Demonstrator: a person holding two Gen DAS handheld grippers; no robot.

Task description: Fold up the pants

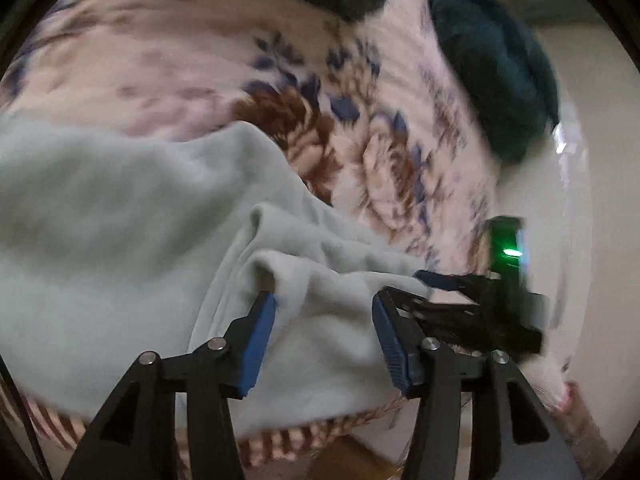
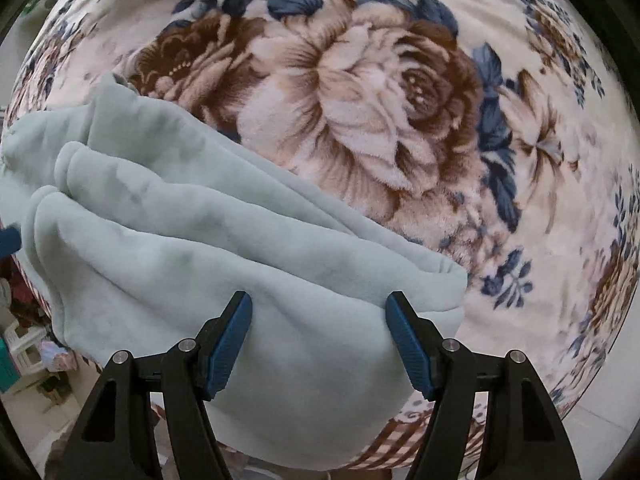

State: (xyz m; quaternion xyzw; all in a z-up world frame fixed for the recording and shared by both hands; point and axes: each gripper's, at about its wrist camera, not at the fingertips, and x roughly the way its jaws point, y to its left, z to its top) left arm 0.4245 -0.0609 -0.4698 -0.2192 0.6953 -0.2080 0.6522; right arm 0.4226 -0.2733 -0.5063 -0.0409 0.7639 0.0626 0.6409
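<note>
Pale mint fleece, that's the pants (image 2: 224,248), bunched in soft ridges on a floral blanket (image 2: 380,112) spread over the bed, and both claws are working the near edge of it. By my reading we're mid-fold: the cloth is already doubled over on itself in several thick rolls, and the hands look to be lining up a fresh hold on the edge.

Right claw (image 2: 318,320) points straight down over the fabric, jaws standing wide, the folded edge lying between and below the blue pads (image 2: 408,344), nothing pinched that I can see. The bulk of the pants runs away to the upper left of it, with bare blanket off to its right.

Left claw (image 1: 324,320) comes in at a slant, jaws partly apart, a raised fold of fleece sitting just ahead of its left pad and spilling between the two. It isn't clamped on anything. Just past its right finger you can make out the other claw, blurred, close alongside.

Next move, I'd say, calls for both to close on the same edge, then lift and carry it across evenly, or the rolls will slump.
</note>
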